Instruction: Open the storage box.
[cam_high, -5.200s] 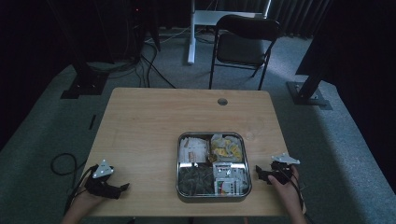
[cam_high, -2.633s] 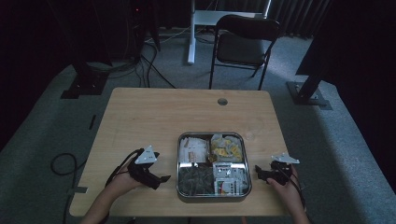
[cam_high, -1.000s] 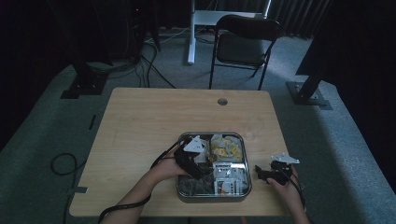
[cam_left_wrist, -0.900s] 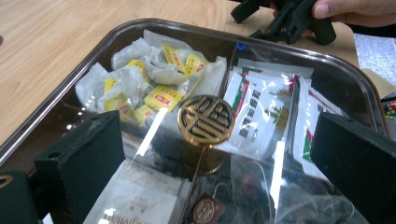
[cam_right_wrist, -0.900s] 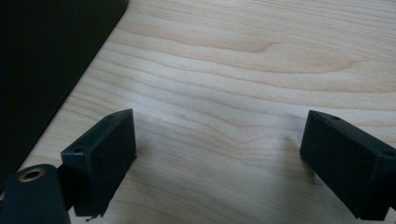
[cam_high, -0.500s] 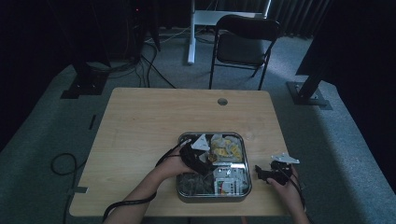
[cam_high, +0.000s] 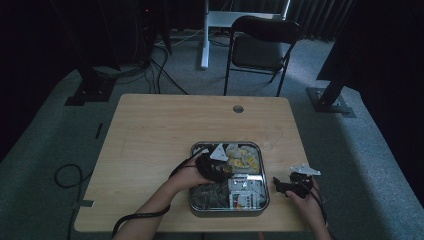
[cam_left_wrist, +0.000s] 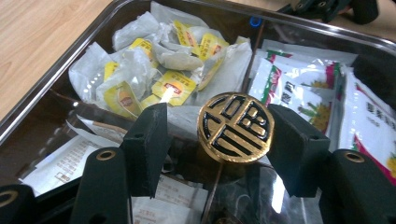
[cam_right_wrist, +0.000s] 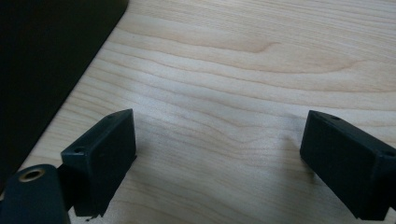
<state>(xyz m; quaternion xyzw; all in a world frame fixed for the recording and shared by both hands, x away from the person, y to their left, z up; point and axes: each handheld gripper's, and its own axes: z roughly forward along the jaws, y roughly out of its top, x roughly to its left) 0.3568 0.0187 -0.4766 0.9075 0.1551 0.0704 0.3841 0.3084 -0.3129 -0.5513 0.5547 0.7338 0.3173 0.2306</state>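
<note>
A shallow metal tray (cam_high: 265, 176) of packets lies at the table's front. At its middle stands a round gold-and-black knob (cam_left_wrist: 236, 127), seemingly on a clear cover over the packets. My left gripper (cam_high: 223, 170) reaches over the tray from the left, and in the left gripper view the left gripper (cam_left_wrist: 217, 135) has the knob between its jaws. These have just been closing. The right pad (cam_left_wrist: 292, 149) is at the knob's edge, while the left pad (cam_left_wrist: 147, 144) stands a little off it. My right gripper (cam_high: 283, 186) rests open on the wood right of the tray; in its own view, the right gripper (cam_right_wrist: 217, 163) holds nothing.
Yellow-labelled tea bags (cam_left_wrist: 154, 65) fill one tray compartment and white-green sachets (cam_left_wrist: 299, 88) another. The wooden table (cam_high: 165, 130) has a small round hole (cam_high: 238, 108) near its far edge. A black chair (cam_high: 260, 47) stands behind it, with cables on the floor.
My left gripper has come from the table's left front to over the tray, and in the last second edged a little farther toward its middle. The right gripper has stayed put.
</note>
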